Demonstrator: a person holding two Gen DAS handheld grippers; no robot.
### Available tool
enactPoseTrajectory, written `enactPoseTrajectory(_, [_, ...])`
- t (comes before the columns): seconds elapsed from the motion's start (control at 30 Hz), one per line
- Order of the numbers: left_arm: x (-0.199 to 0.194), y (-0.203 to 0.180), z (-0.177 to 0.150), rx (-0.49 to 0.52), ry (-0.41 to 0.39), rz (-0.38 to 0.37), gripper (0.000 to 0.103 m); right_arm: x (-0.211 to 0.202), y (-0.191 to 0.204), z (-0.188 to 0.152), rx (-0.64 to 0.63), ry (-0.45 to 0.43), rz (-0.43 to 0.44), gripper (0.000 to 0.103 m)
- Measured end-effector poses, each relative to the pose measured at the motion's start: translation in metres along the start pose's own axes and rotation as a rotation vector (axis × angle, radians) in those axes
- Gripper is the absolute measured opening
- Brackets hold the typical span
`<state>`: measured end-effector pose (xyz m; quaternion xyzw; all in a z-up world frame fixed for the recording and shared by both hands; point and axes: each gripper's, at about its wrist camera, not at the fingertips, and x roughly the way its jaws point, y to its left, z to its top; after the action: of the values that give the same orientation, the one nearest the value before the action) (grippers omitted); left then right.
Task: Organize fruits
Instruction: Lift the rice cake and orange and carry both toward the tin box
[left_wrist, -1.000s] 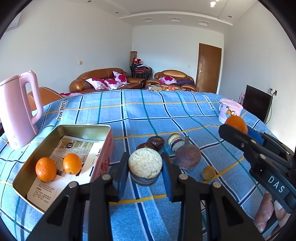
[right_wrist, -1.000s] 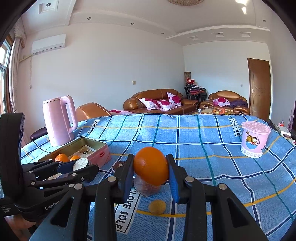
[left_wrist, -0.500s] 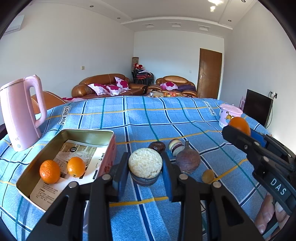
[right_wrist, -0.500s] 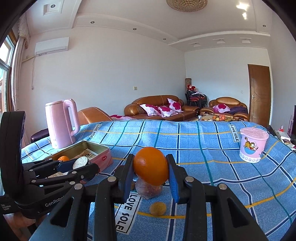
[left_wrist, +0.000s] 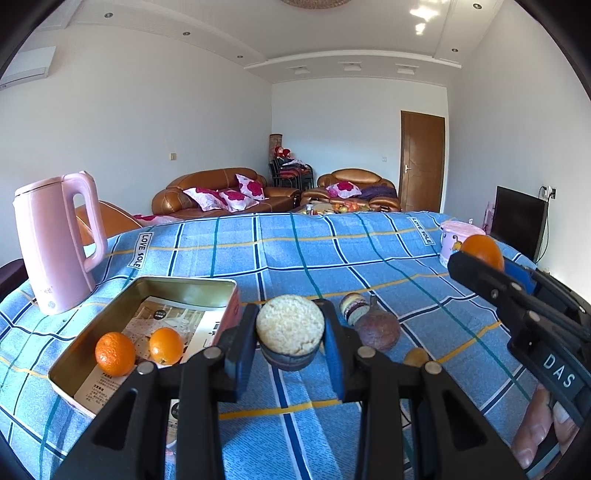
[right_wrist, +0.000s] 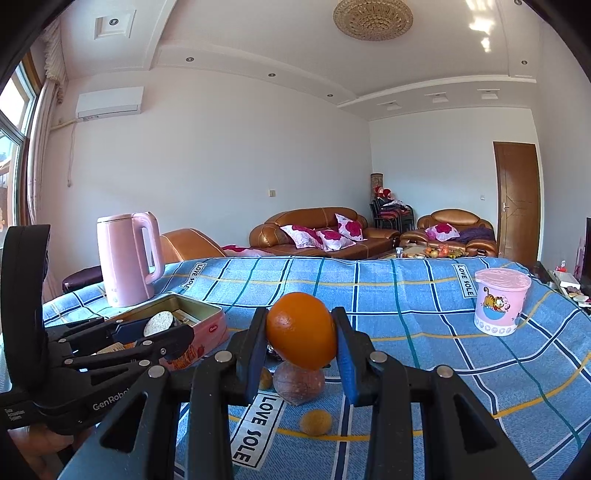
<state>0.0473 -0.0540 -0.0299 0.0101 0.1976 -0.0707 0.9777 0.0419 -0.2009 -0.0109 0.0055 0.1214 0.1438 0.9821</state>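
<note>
We see the left claw (left_wrist: 290, 341) clamped on a round item with a pale, grainy cut face and a dark purplish rind, likely a halved fruit (left_wrist: 290, 325), held above the blue checked cloth (left_wrist: 295, 258) covering the counter. The right claw (right_wrist: 301, 345) grips one smooth, glossy orange (right_wrist: 301, 334) between its blue pads, also clear of the cloth.

Left of the left claw lies an open metal tin (left_wrist: 192, 284) with printed paper inside and two oranges (left_wrist: 115, 353) sitting side by side in it. Just past the left claw's tips, to the right, we count one striped purple-and-cream piece (left_wrist: 352, 304), one large brownish-purple fruit with a stalk (left_wrist: 377, 329), and one small yellow-brown fruit (left_wrist: 415, 356), all on the cloth.

Beyond the tin stands one pink kettle (left_wrist: 55, 240). Far right of the right claw stands one pink lidded tub (right_wrist: 500, 301).
</note>
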Motion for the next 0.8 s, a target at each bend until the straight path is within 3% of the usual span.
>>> enactPoseTrajectory(0.37, [-0.011, -0.006, 0.0, 0.026, -0.063, 0.029, 0.036, -0.009, 0.001, -0.001, -0.007, -0.043, 0.005, 0.036])
enactPoseTrajectory(0.8, [-0.011, -0.007, 0.001, 0.025, -0.057, 0.025, 0.036, -0.004, 0.003, 0.0, -0.011, -0.015, 0.005, 0.036])
